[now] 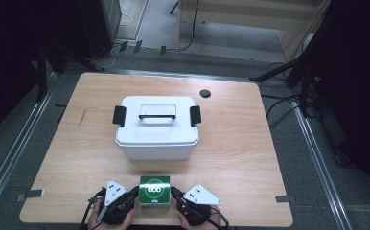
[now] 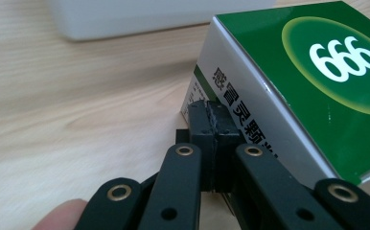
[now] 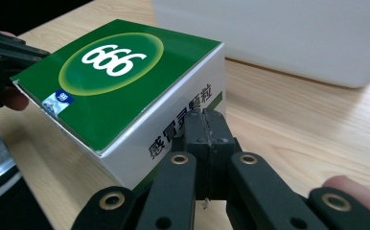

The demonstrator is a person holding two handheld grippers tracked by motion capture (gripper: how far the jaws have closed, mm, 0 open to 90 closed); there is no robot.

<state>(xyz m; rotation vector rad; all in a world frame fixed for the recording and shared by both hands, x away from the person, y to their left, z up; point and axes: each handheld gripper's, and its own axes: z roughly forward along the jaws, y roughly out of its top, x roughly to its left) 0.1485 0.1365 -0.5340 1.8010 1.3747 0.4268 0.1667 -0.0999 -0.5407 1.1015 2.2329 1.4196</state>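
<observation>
We see the green box (image 1: 155, 190) between our two tools on the bench (image 1: 250, 143). The left tool (image 2: 213, 115) and right tool (image 3: 207, 125) (jaws pressed together, empty) flank its short ends, equally near.

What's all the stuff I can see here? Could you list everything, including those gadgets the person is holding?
Green box: one, green top with white sides, at the near edge of the table, between the two grippers.
Storage bin: one, white with a lid, top handle and two black side latches, at the table's middle.
Round cap: one, black, set in the table's far right part.
Table: one, light wood, carrying all of this.
Left gripper: one, black, jaws shut, tips against the box's left side.
Right gripper: one, black, jaws shut, tips against the box's right side.
Hands: two, at the bottom edge, gripping the tools.
</observation>
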